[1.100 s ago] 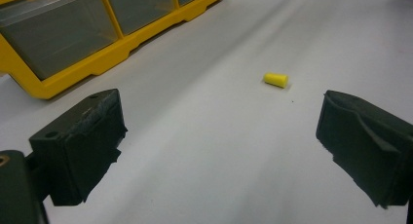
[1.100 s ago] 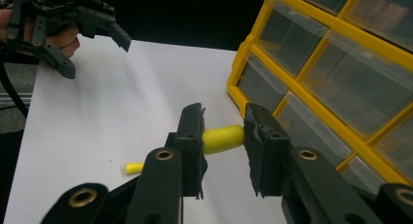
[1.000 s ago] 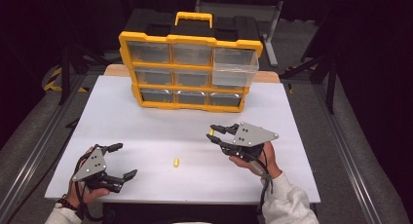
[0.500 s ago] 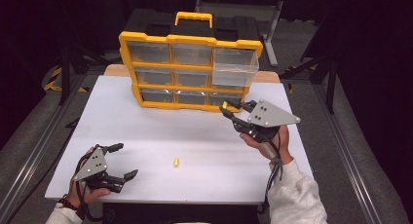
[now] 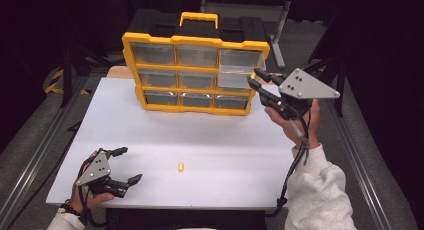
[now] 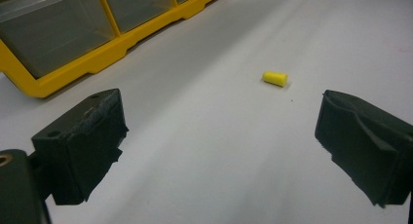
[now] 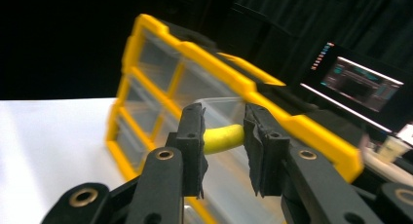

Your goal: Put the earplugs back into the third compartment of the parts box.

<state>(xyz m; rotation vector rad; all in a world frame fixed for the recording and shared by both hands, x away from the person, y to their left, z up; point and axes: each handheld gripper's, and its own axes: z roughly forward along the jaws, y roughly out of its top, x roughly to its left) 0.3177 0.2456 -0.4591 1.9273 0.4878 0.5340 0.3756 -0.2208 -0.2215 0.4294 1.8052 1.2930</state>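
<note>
Yellow foam plug [image 7: 224, 138] squashed in the right tool [image 7: 224, 141]; left tool [image 6: 219, 136] gapes above smooth white table [image 5: 225, 140].

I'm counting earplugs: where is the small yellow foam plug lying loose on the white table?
High view: the yellow foam plug lies near the white table's front edge, right of the left gripper.
</note>
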